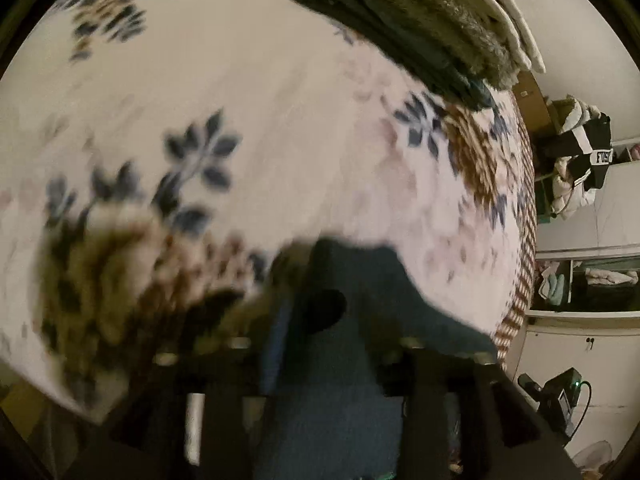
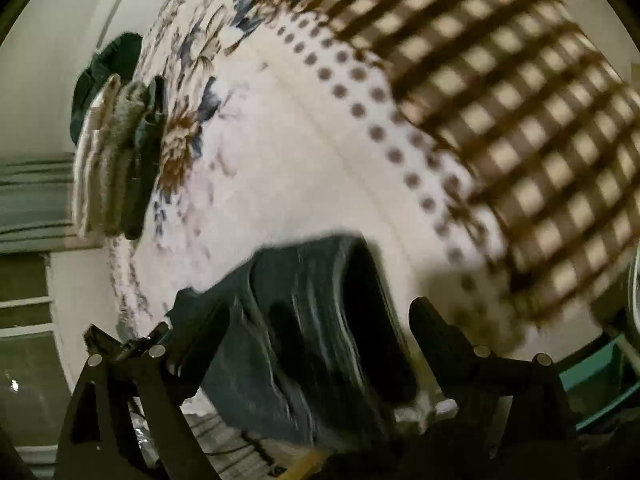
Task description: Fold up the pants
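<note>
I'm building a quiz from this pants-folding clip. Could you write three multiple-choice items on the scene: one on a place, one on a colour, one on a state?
1. Where is the stack of folded clothes?
A. on the floral bedspread
B. in a drawer
C. on a chair

2. What colour are the pants?
A. red
B. dark blue-green
C. yellow

3. How does the right gripper stand?
A. clamped shut
B. out of view
C. jaws wide apart

Answers: 1 A, the stack rests on the bedspread. 2 B, the cloth looks dark teal. 3 C, its fingers stand clear either side of the cloth.

Both wrist views look steeply down, close over the floral bedspread (image 1: 280, 128), sharing the dark pants (image 2: 312, 320).
</note>
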{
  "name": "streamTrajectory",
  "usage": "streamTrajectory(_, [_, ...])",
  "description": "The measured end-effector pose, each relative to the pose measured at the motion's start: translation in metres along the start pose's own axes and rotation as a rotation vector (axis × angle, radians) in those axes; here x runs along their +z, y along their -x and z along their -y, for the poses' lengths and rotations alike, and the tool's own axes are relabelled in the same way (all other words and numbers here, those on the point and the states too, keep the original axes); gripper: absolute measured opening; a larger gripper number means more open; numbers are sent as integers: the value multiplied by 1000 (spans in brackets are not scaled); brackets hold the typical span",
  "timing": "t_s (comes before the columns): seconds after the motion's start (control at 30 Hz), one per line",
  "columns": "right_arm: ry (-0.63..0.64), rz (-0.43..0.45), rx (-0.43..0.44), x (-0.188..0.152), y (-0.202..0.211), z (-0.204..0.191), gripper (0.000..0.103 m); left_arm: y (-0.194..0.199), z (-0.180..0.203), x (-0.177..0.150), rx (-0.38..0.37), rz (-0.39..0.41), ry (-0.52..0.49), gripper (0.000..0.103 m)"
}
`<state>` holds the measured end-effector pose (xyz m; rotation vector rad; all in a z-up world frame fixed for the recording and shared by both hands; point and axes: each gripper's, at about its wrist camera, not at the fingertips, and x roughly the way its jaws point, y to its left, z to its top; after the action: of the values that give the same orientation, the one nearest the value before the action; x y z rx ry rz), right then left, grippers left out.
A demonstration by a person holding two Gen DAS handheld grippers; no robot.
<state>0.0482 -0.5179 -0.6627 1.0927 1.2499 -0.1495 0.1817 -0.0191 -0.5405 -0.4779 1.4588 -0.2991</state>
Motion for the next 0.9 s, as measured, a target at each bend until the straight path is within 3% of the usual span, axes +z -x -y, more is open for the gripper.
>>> streamTrajectory(0.07, [-43,-29,11,-22,2,11,93,-2,-6,-17,0,-27,15,68])
streamTrajectory(0.2, [-172,-98,48,-62,-13,38,92,-34,-16,-49,23,-114,80,68])
streamTrajectory(0.23, [-209,-96,72,-69,-20,44,80,-37,-20,-52,19,-121,88,68])
streamTrajectory(0.27, [-237,-89,93,-74,-26,47,41,-39,-22,-57,14,-122,97,68])
streamTrajectory(0.33, [-229,-55,54,-77,-31,42,36,-38,-22,-61,8,-109,91,68])
streamTrajectory(0.43, [-86,24,-15,-79,-17,10,29,-38,-18,-61,23,-101,60,68])
streamTrajectory(0.53, [85,112,4,-84,13,-27,27,-40,-20,-61,15,-111,56,70])
streamTrajectory(0.6, [152,120,-37,-83,14,-34,27,-42,-20,-60,20,-114,39,73])
streamTrajectory(0.7, [37,-3,-105,-72,-17,3,35,-45,-20,-60,32,-121,42,73])
streamTrajectory(0.73, [-29,-37,-85,-71,-23,17,46,-45,-20,-60,33,-121,45,73])
streamTrajectory(0.8, [-51,16,3,-80,-10,28,57,-45,-20,-60,40,-126,47,73])
streamTrajectory(0.9, [-20,62,5,-102,2,29,59,-47,-19,-59,49,-136,38,73])
